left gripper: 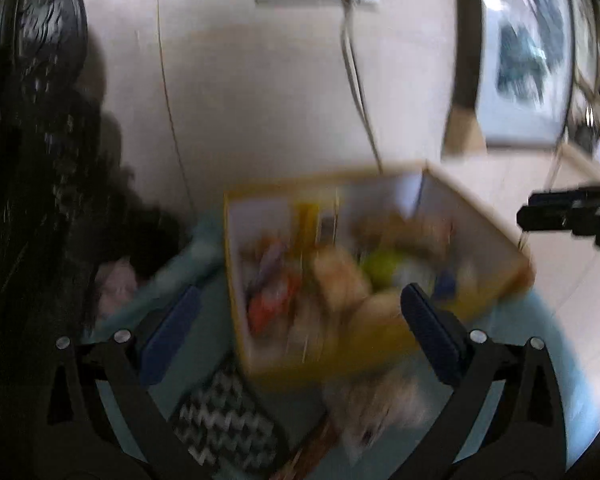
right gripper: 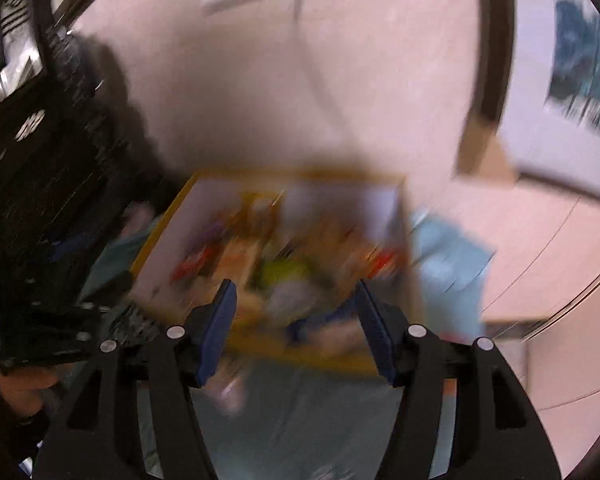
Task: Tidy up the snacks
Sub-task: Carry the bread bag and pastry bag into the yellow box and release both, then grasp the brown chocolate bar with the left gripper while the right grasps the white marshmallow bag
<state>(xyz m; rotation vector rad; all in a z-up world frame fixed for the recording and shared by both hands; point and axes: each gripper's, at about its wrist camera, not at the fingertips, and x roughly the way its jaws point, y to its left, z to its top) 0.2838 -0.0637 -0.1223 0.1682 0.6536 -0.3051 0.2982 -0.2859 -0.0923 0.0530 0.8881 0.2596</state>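
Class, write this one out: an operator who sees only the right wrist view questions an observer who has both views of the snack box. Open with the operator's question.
Operator: I only see a dark body at my left edge. Is the left hand-held gripper carrying anything?
Observer: No. The left hand-held gripper stands wide open, with nothing between its pads.
Operator: What is the smear near the box's near-left corner?
Observer: A black-and-white zigzag-patterned item, lying on the teal cloth in front of the yellow-rimmed box.
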